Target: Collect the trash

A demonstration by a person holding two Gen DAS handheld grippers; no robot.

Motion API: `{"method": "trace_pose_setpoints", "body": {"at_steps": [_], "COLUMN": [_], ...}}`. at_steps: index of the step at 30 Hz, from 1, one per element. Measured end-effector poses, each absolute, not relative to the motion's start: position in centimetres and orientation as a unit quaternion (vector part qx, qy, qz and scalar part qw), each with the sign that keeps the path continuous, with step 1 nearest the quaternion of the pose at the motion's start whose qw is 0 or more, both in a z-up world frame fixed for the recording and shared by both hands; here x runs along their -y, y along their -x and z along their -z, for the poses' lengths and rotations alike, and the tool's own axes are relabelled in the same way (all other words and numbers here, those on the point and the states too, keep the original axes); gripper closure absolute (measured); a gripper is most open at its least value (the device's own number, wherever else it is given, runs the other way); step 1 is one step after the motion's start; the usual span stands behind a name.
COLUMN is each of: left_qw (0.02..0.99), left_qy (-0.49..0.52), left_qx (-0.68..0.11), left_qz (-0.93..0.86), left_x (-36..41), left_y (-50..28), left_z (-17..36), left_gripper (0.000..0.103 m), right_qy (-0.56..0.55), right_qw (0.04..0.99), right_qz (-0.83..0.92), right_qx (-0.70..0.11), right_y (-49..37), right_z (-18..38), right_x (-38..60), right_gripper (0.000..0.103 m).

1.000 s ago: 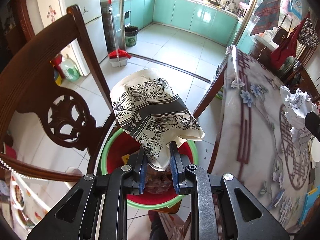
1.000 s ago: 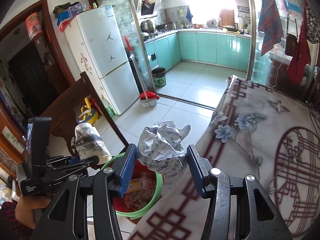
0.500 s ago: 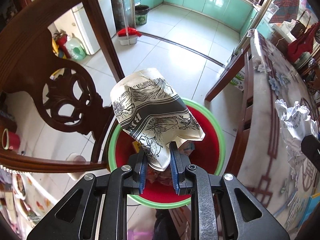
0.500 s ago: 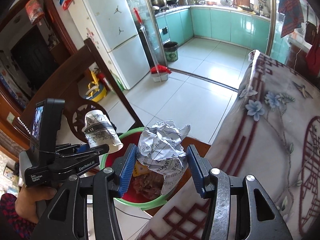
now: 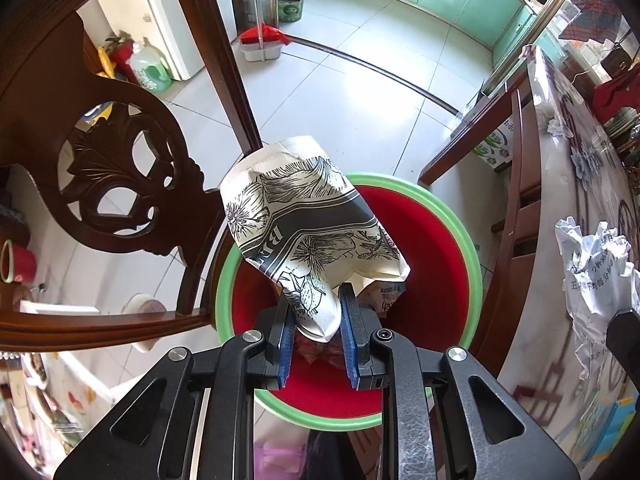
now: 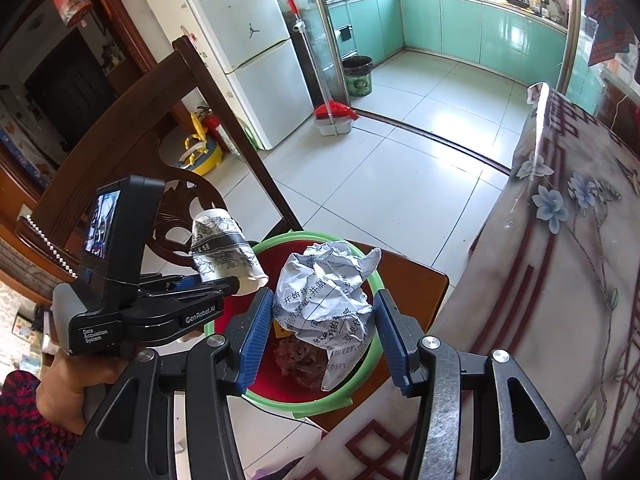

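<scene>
My left gripper is shut on a crushed paper cup with a black floral print, held over a red bin with a green rim. The same cup and left gripper show in the right wrist view. My right gripper is shut on a crumpled ball of printed paper, held above the bin, which has trash in it. The paper ball also shows at the right edge of the left wrist view.
A dark carved wooden chair stands left of the bin. A table with a floral cloth is on the right. The tiled floor leads to a kitchen with a fridge, a broom and dustpan and a dark bin.
Both grippers have moved forward and tilted down over the red bin, each still holding its trash. The bin now sits directly under both.
</scene>
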State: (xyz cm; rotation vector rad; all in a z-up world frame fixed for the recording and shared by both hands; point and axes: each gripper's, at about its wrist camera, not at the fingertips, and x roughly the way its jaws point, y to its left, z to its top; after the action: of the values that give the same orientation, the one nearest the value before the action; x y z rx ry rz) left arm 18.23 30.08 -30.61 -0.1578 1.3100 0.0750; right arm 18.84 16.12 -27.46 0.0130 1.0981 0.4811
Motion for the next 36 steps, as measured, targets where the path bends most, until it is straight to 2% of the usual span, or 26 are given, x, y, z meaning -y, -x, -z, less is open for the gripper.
{"method": "trace_pose_setpoints", "body": {"at_steps": [6, 8, 9, 10, 12, 16, 20, 23, 25, 28, 30, 33, 36], "left_qw": [0.782, 0.784, 0.787, 0.790, 0.801, 0.821, 0.854, 0.881, 0.900, 0.921, 0.933, 0.944, 0.956], "left_qy": [0.074, 0.065, 0.062, 0.061, 0.067, 0.075, 0.068, 0.065, 0.065, 0.072, 0.074, 0.074, 0.080], "left_qx": [-0.617, -0.615, -0.612, -0.608, -0.591, -0.561, -0.510, -0.462, -0.423, -0.376, -0.345, -0.312, -0.276], "left_qz": [-0.033, -0.042, -0.048, -0.054, -0.064, -0.075, -0.079, -0.082, -0.085, -0.077, -0.072, -0.071, -0.066], "left_x": [-30.1, -30.1, -30.1, -30.1, -30.4, -30.5, -29.3, -27.6, -26.1, -23.8, -21.8, -18.9, -15.7], "left_y": [-18.6, -18.6, -18.5, -18.4, -17.9, -16.6, -14.8, -12.9, -11.3, -9.2, -7.6, -5.4, -3.1], "left_z": [31.1, 30.9, 30.7, 30.5, 29.7, 27.1, 22.9, 19.2, 16.6, 13.5, 11.6, 9.4, 7.7], "left_gripper": [0.083, 0.079, 0.068, 0.045, 0.028, 0.028, 0.027, 0.022, 0.020, 0.016, 0.013, 0.000, 0.000], "right_qy": [-0.008, -0.010, -0.012, -0.014, -0.020, -0.037, -0.036, -0.029, -0.027, -0.019, -0.011, -0.003, -0.012], "right_qw": [0.819, 0.820, 0.821, 0.822, 0.823, 0.838, 0.874, 0.899, 0.914, 0.930, 0.937, 0.946, 0.953], "right_qz": [-0.239, -0.240, -0.240, -0.239, -0.240, -0.233, -0.211, -0.200, -0.192, -0.186, -0.180, -0.162, -0.154], "right_qx": [-0.521, -0.519, -0.518, -0.517, -0.514, -0.491, -0.436, -0.390, -0.356, -0.315, -0.300, -0.280, -0.261], "right_y": [-19.2, -19.3, -19.3, -19.3, -19.1, -18.2, -16.4, -14.6, -13.0, -10.3, -8.6, -5.6, -2.7], "right_z": [28.0, 27.9, 27.9, 27.8, 27.6, 25.8, 21.8, 18.4, 15.9, 12.8, 11.6, 10.1, 9.1], "right_x": [-16.8, -17.1, -17.1, -17.0, -16.9, -15.4, -12.8, -10.6, -8.6, -5.5, -3.7, -0.3, 3.3], "right_gripper": [0.052, 0.050, 0.050, 0.049, 0.049, 0.049, 0.049, 0.048, 0.034, 0.023, 0.022, 0.021, 0.021]}}
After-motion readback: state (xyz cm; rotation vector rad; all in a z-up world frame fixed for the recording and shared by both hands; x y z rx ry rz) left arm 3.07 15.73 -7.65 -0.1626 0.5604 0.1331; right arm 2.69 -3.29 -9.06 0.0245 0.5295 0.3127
